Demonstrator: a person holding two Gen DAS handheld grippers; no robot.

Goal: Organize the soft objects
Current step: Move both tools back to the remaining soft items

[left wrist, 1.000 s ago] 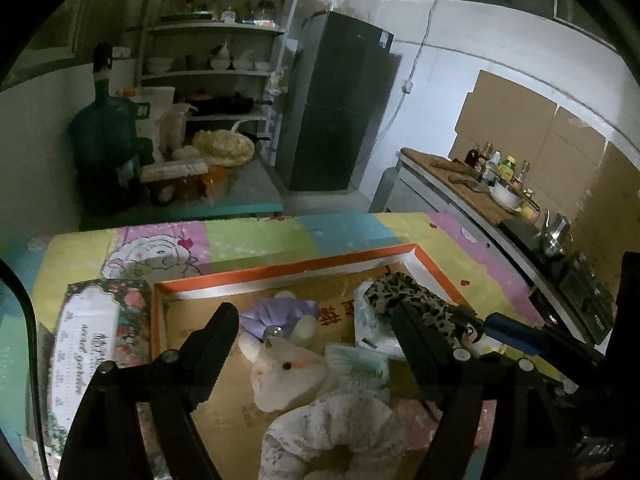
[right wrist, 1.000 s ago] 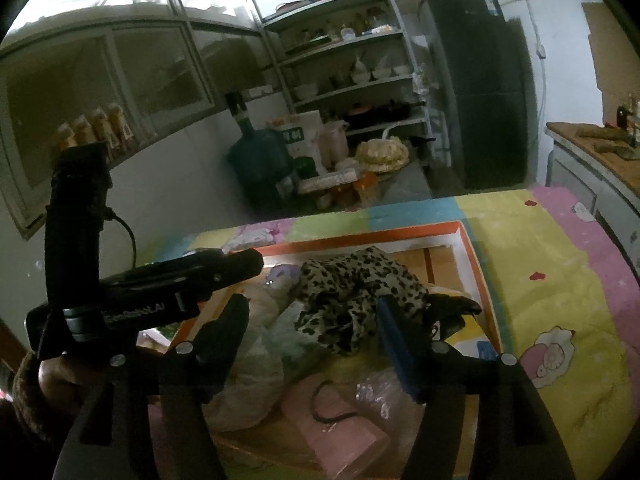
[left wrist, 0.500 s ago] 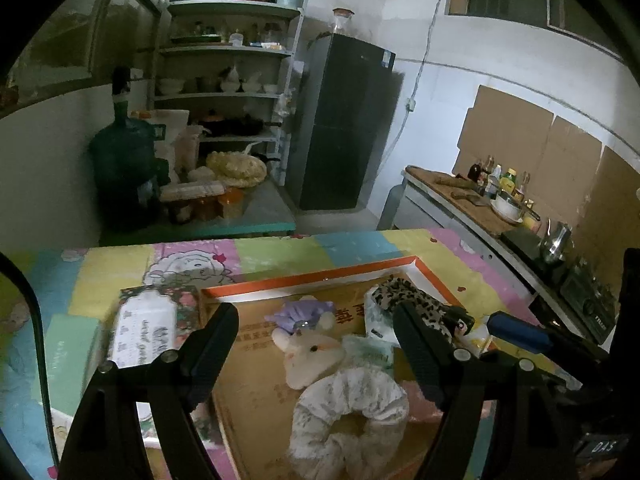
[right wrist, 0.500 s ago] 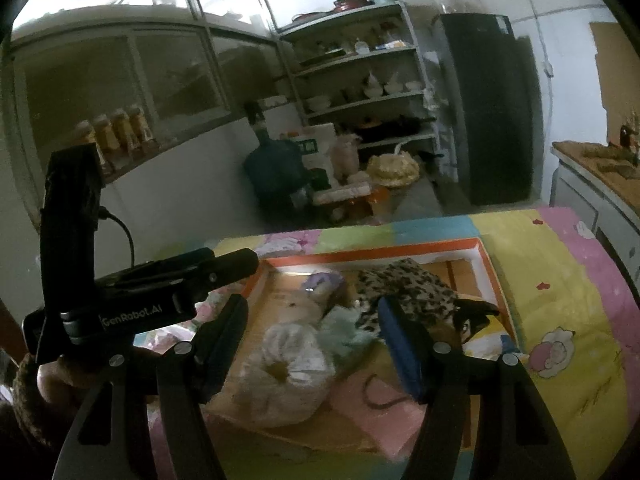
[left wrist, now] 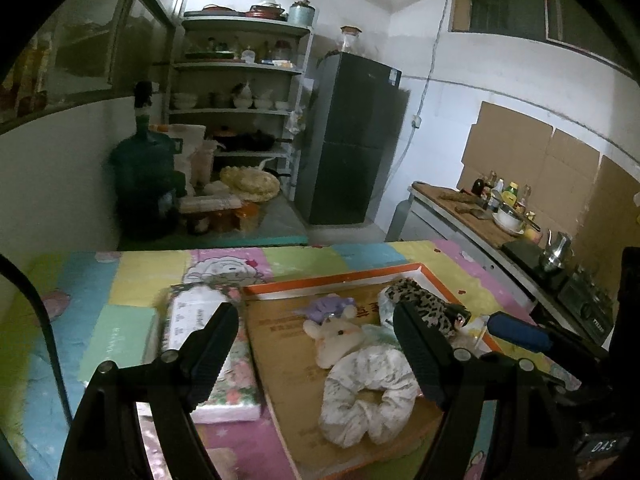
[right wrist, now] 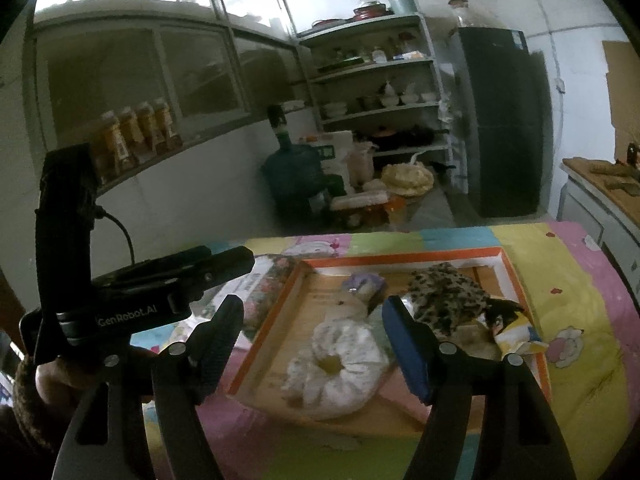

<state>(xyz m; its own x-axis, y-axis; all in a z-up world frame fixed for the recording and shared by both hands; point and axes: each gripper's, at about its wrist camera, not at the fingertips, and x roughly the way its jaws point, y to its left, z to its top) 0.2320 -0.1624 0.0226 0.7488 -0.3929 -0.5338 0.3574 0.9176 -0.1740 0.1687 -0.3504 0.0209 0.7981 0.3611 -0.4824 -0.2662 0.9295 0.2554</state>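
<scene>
Both the left claw (left wrist: 316, 350) and right claw (right wrist: 312, 346) hang spread wide and empty above the orange-rimmed cardboard tray (left wrist: 332, 277); nearest in the tray lies the white ruffled scrunchie (left wrist: 366, 394), behind it the plush bunny (left wrist: 334, 338), farther back the leopard-print cloth (left wrist: 420, 298), with a floral tissue pack (left wrist: 192, 312) just left of the tray on the table (left wrist: 120, 276)

Dim, murky indoor light — soft blur, heavy fisheye bending, black vignetted corners.

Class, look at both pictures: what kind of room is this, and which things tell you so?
Most likely a home kitchen: a tall dark fridge, white open shelves of bowls and pots, and a wooden counter with sauce bottles.
</scene>
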